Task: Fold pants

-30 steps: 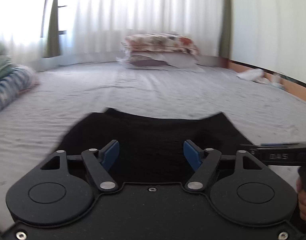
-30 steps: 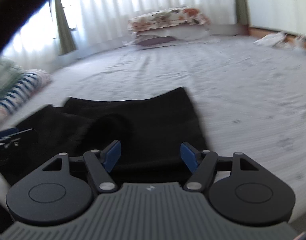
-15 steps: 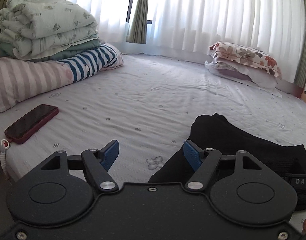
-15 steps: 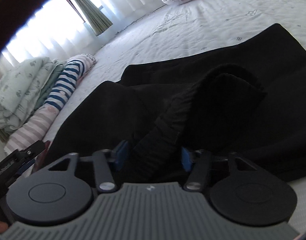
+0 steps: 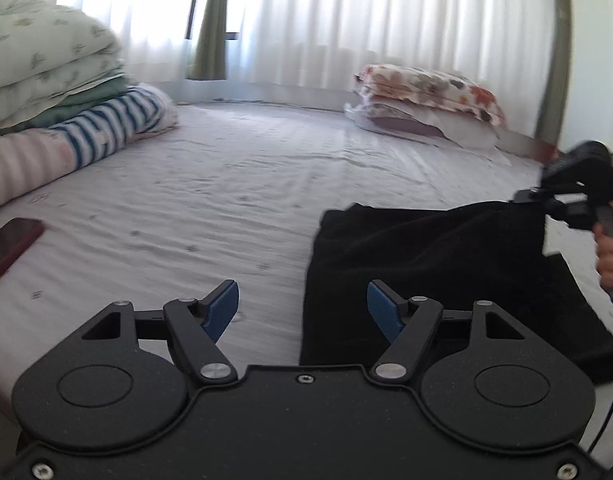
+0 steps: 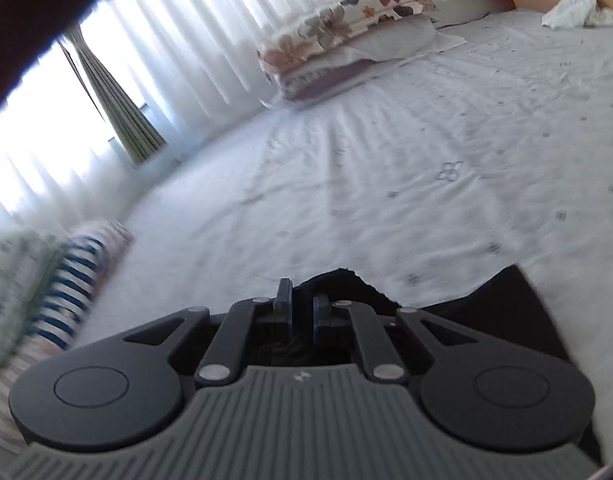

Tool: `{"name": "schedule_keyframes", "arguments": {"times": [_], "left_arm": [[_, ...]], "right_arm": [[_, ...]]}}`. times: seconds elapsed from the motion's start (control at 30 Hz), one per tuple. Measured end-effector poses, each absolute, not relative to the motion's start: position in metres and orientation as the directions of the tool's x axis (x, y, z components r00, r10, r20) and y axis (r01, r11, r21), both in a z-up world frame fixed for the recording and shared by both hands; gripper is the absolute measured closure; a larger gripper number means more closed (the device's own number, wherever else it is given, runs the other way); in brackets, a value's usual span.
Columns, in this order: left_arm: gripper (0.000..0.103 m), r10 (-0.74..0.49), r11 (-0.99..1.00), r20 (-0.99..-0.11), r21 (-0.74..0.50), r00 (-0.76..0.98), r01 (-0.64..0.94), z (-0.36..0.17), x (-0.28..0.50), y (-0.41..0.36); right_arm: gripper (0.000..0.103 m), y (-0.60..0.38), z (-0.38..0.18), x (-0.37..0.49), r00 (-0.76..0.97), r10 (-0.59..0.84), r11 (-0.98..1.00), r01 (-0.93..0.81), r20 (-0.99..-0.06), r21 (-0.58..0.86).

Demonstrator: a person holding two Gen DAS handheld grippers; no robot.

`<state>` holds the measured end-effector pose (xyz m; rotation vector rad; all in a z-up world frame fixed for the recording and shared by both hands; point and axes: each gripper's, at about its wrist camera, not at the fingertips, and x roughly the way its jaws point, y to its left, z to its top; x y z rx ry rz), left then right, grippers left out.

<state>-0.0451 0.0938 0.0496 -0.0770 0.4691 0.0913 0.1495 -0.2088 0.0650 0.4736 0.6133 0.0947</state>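
Observation:
The black pants point(image 5: 434, 256) lie on the white bed sheet point(image 5: 234, 184), right of centre in the left wrist view. My left gripper point(image 5: 302, 306) is open and empty, just above the sheet at the pants' left edge. My right gripper point(image 6: 300, 312) is shut on a fold of the black pants point(image 6: 338, 286) and lifts it; more of the fabric hangs at lower right. The right gripper point(image 5: 566, 204) also shows at the right edge of the left wrist view, held by a hand at the pants' far right corner.
A stack of folded blankets and striped bedding point(image 5: 54, 96) sits at the left. A dark red phone point(image 5: 10, 240) lies near the bed's left edge. Floral pillows point(image 5: 426, 100) lie at the back by the white curtains. The sheet point(image 6: 426, 168) stretches ahead.
My right gripper has shut on the bunched pants fabric and raised it. My left gripper has swung right, so the pants now sit closer to its fingers; it stays open.

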Motion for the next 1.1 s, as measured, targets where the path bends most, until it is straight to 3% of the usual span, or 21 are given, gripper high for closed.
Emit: {"name": "schedule_keyframes", "arguments": {"times": [0.07,0.13,0.3,0.5,0.67,0.77,0.8,0.87,0.93,1.1], "left_arm": [[0.033,0.055,0.997,-0.468,-0.014,0.882,-0.07,0.043,-0.04,0.079],[0.033,0.04,0.999,-0.485,0.012,0.874,-0.039,0.037,-0.035,0.067],[0.033,0.02,1.0,-0.5,0.013,0.866,-0.015,0.027,-0.031,0.056],[0.033,0.039,0.999,-0.521,-0.007,0.852,-0.05,0.026,-0.029,0.069],[0.033,0.062,0.998,-0.534,0.011,0.843,-0.066,0.023,-0.029,0.075],[0.033,0.061,0.997,-0.54,0.002,0.839,-0.071,0.023,-0.028,0.075],[0.033,0.06,0.997,-0.539,0.001,0.84,-0.071,0.023,-0.029,0.074],[0.033,0.059,0.998,-0.532,0.006,0.845,-0.066,0.025,-0.03,0.073],[0.033,0.057,0.998,-0.524,0.013,0.85,-0.058,0.028,-0.031,0.07],[0.033,0.027,1.0,-0.5,0.004,0.866,-0.029,0.036,-0.034,0.063]], "right_arm": [[0.042,-0.216,0.06,0.144,0.819,0.194,0.903,0.066,-0.54,0.424],[0.028,-0.225,0.061,0.127,0.84,0.202,0.903,0.04,-0.504,0.428],[0.026,-0.236,0.064,0.086,0.828,0.12,0.956,0.051,-0.548,0.287],[0.026,-0.227,0.032,0.039,0.757,0.123,0.981,0.007,-0.642,0.196],[0.026,-0.202,0.022,0.017,0.719,0.237,0.965,-0.095,-0.654,0.244],[0.026,-0.196,0.015,0.034,0.727,0.266,0.947,-0.073,-0.634,0.313],[0.033,-0.198,0.012,0.042,0.734,0.266,0.936,-0.04,-0.625,0.351],[0.063,-0.202,0.012,0.055,0.744,0.252,0.914,0.028,-0.619,0.405],[0.079,-0.203,0.022,0.061,0.762,0.252,0.909,0.026,-0.597,0.416],[0.084,-0.201,0.079,0.063,0.872,0.152,0.957,-0.013,-0.464,0.289]]}}
